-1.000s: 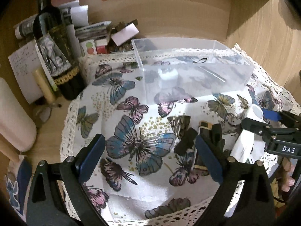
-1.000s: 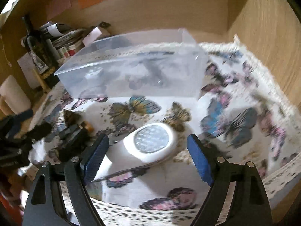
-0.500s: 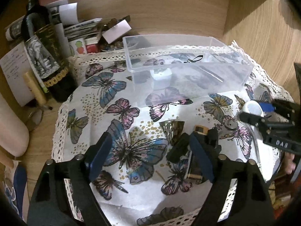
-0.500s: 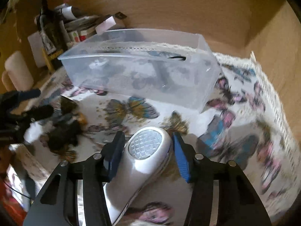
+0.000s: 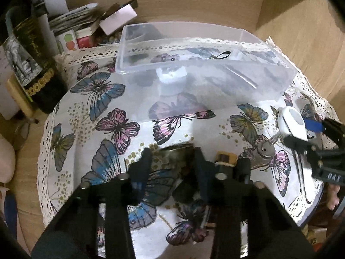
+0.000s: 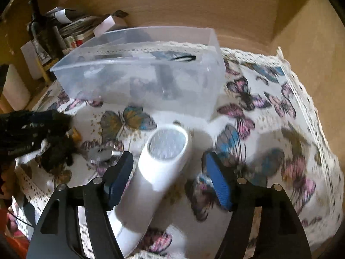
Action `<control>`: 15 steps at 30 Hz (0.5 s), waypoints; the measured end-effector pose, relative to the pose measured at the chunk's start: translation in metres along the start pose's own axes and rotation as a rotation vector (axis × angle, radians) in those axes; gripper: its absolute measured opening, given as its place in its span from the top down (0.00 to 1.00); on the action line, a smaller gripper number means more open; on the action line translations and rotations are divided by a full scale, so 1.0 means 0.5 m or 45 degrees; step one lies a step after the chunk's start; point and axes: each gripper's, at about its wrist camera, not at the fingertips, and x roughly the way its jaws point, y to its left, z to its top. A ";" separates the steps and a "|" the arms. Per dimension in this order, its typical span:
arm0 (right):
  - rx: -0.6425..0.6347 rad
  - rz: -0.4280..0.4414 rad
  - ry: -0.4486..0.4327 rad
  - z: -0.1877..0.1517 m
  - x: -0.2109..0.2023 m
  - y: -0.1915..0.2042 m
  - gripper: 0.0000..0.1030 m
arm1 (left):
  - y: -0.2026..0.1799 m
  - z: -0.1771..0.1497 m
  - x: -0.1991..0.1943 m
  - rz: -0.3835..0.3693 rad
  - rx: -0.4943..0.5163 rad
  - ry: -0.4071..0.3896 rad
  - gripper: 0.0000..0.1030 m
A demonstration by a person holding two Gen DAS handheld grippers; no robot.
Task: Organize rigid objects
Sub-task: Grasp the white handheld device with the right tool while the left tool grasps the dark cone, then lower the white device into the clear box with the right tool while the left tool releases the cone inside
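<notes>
A clear plastic bin [image 5: 204, 69] stands at the back of the butterfly cloth [image 5: 103, 116] and holds several small items; it also shows in the right wrist view [image 6: 138, 75]. My left gripper [image 5: 172, 164] has its jaws narrowed around a dark cone-shaped object [image 5: 176, 151]. My right gripper [image 6: 170, 172] sits around a white handheld device with a round mesh head [image 6: 166, 155]; a gap shows at the right finger. The same device shows at the right of the left wrist view [image 5: 291, 123].
A brown-and-black cluster of small items [image 5: 226, 159] and a metal key [image 5: 266, 149] lie on the cloth beside my left gripper. A dark bottle [image 5: 32, 64], papers and boxes [image 5: 82, 28] crowd the back left. Wooden walls [image 5: 301, 32] close the back and right.
My left gripper moved forward and narrowed its jaws around the cone-shaped object. My right gripper closed on the white device, lifted it forward, and its jaws now stand wider apart.
</notes>
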 end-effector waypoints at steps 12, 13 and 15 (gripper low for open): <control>-0.022 -0.022 -0.062 0.005 -0.015 -0.012 0.67 | 0.002 0.000 -0.035 0.026 0.010 -0.102 0.68; -0.016 -0.023 -0.088 0.008 -0.027 -0.015 0.67 | 0.006 0.002 -0.044 0.027 0.004 -0.120 0.68; -0.013 -0.033 -0.134 0.015 -0.048 -0.019 0.67 | 0.011 0.010 -0.060 0.034 -0.004 -0.153 0.68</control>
